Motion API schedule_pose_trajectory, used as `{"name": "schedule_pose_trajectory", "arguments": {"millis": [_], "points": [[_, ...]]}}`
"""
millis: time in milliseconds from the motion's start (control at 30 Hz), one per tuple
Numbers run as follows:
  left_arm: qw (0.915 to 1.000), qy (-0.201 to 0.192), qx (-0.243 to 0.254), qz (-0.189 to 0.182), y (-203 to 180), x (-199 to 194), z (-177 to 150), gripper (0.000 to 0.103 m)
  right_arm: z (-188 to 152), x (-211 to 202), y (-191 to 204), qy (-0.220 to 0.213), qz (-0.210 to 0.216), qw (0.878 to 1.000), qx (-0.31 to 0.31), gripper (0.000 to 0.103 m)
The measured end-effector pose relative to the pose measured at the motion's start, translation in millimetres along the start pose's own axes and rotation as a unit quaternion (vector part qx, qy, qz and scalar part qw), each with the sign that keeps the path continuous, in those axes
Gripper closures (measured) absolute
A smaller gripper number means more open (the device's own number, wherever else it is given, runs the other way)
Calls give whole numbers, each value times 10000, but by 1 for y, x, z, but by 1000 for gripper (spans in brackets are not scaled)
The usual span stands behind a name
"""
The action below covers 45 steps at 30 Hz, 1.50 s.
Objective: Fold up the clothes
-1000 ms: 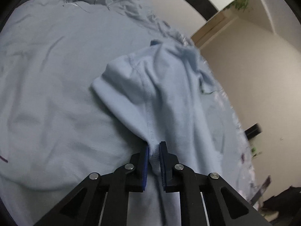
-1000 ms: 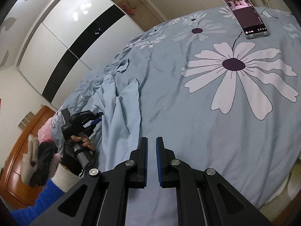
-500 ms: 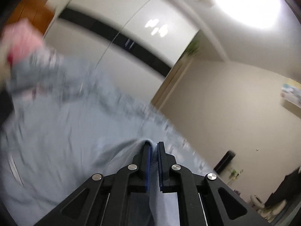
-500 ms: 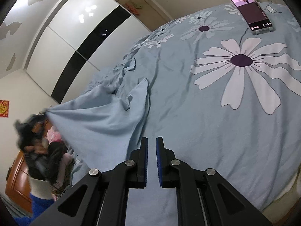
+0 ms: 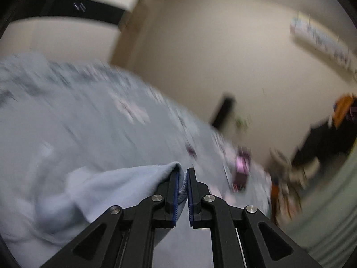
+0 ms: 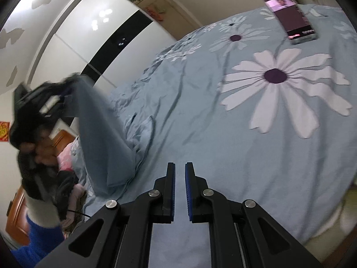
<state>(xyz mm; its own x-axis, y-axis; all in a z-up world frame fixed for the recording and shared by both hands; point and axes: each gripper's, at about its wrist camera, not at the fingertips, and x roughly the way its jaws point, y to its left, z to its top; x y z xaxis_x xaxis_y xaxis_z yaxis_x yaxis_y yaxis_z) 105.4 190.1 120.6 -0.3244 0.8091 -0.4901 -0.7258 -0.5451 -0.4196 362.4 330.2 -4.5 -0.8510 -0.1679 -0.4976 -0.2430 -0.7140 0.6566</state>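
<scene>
My left gripper (image 5: 183, 178) is shut on a fold of a light blue garment (image 5: 116, 185), which hangs away to the left in the blurred left wrist view. In the right wrist view the same garment (image 6: 100, 138) hangs from the left gripper (image 6: 60, 93), lifted high above the bed at the left, its lower end trailing on the bed cover (image 6: 200, 122). My right gripper (image 6: 179, 174) is low over the near part of the bed, its jaws nearly closed with a narrow gap and nothing between them.
The bed cover is light blue with large white flowers (image 6: 281, 82). A phone on a stand (image 6: 287, 13) stands at the far right. A white and black wardrobe (image 6: 100, 40) lines the back. Pink and dark clothes (image 6: 67, 174) lie piled beside the bed at left.
My left gripper has swung up and across with the garment, lifting it off the bed so it hangs. The right gripper has hardly moved.
</scene>
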Motion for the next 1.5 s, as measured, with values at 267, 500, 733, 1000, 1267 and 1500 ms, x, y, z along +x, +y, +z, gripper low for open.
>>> {"name": "schedule_pose_trajectory", "arguments": {"millis": [267, 500, 733, 1000, 1267, 1500], "points": [[9869, 1578, 205, -255, -54, 103, -87, 85, 4, -19, -33, -64, -417, 9988, 255, 94], [9901, 1237, 201, -625, -23, 28, -72, 39, 20, -12, -32, 29, -434, 9990, 110, 94], [9900, 281, -140, 1374, 91, -53, -40, 31, 45, 35, 1, 339, -255, 9987, -266, 76], [9807, 62, -1158, 1574, 164, -87, -43, 31, 63, 125, 102, 942, -162, 9785, -1829, 75], [9768, -39, -1160, 1802, 171, -124, -76, 31, 29, 224, 186, 1438, -569, 9203, -3595, 58], [9747, 30, -1245, 1854, 180, -130, -85, 31, 31, 234, 176, 1430, -788, 9244, -3448, 99]]}}
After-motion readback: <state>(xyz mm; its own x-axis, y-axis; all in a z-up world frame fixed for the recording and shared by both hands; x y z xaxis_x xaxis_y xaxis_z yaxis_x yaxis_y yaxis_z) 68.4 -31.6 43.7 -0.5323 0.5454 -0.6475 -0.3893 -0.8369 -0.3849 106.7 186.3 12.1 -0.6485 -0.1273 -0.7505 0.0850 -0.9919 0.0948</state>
